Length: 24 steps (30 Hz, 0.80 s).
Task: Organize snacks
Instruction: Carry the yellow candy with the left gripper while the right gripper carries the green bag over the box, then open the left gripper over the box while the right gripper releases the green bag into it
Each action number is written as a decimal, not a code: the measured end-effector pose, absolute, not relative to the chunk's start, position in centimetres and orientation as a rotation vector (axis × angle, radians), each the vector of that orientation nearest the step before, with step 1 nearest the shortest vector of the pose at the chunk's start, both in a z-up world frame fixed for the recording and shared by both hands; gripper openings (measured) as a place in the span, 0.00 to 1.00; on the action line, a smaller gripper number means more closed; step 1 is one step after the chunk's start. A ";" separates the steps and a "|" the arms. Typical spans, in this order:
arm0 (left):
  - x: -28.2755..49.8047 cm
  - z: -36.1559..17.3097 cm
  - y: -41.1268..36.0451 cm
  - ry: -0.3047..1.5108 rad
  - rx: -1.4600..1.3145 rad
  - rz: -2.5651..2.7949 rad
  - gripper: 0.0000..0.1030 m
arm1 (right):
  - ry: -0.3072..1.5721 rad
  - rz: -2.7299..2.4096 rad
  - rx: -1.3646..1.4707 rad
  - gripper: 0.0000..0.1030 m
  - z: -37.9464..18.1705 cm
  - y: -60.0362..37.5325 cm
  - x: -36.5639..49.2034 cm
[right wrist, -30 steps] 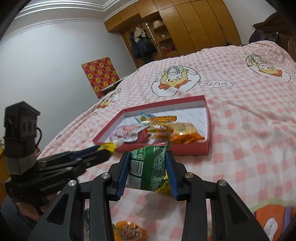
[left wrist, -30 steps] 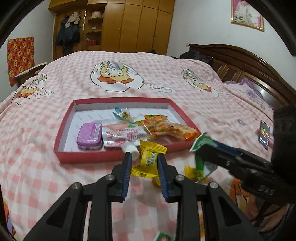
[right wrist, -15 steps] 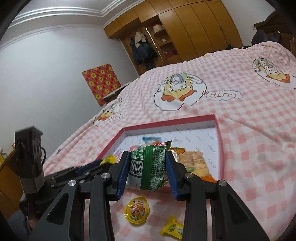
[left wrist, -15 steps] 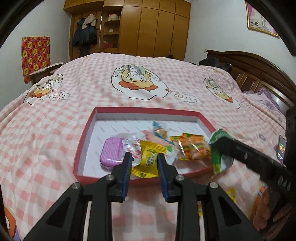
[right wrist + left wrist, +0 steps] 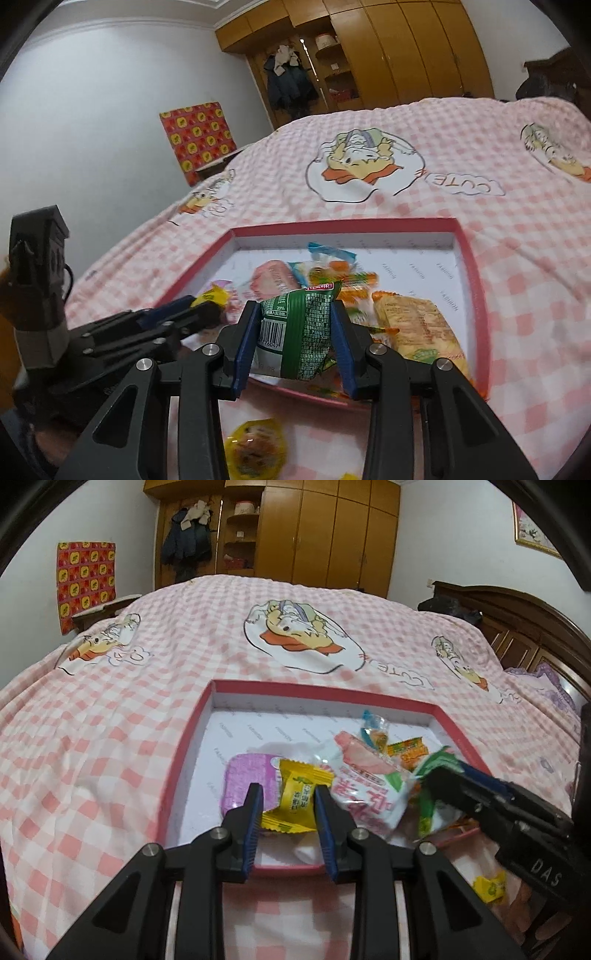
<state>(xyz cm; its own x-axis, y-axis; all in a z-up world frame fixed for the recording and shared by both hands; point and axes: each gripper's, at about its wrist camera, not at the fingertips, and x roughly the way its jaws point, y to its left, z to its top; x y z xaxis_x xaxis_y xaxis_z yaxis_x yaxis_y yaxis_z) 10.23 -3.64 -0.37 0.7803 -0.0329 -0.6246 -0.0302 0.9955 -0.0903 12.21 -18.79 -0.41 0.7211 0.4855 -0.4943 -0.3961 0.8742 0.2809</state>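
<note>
The bed [image 5: 155,672], covered in a pink-and-white checked quilt with cartoon duck prints, extends ahead of both tools. A wooden wardrobe [image 5: 325,531] stands beyond its far edge.

The red-rimmed tray [image 5: 317,690] with a white floor lies on the quilt directly ahead of and below both tools. Its contents sit in the half nearest the tools.

The left tool [image 5: 288,805] is closed to a narrow gap on a yellow candy wrapper [image 5: 299,794], pads pressing both sides; the wrapper hangs over the near part of the tray. The right tool [image 5: 295,332] is closed to a moderate gap on a green snack packet [image 5: 299,328] with a barcode, held over the near rim of the tray. In the left wrist view the right tool enters from the right, its tip level with the left tool's.

Behind the left tool's left finger lies a purple tin [image 5: 247,782]. Behind its right finger lies a white-and-pink pouch [image 5: 365,786]. Ahead-right of the right tool lies an orange cracker pack [image 5: 417,325].

Short of the tray, below the right tool, a round yellow-lidded item [image 5: 255,446], possibly a jelly cup, rests on the quilt; it is blurred.
</note>
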 end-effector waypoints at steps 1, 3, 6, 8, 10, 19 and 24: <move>10.2 -0.3 -3.5 0.670 -0.096 0.005 0.28 | 0.583 0.467 0.161 0.38 -0.5 -19.0 12.2; 10.1 -0.3 -3.3 0.665 -0.108 0.003 0.28 | 0.573 0.446 0.183 0.38 -0.6 -19.6 12.3; 9.9 -0.5 -3.3 0.658 -0.109 -0.002 0.28 | 0.566 0.433 0.241 0.38 -0.9 -20.9 12.5; 9.8 -0.5 -3.3 0.654 -0.106 -0.006 0.31 | 0.565 0.446 0.259 0.38 -1.0 -21.2 12.4; 9.8 -0.4 -3.4 0.653 -0.104 -0.011 0.35 | 0.567 0.454 0.253 0.38 -1.0 -21.1 12.4; 9.7 -0.4 -3.4 0.648 -0.099 -0.012 0.46 | 0.573 0.450 0.215 0.39 -1.0 -20.3 12.1; 9.6 -0.4 -3.6 0.645 -0.090 -0.014 0.54 | 0.572 0.451 0.223 0.39 -1.0 -20.4 12.0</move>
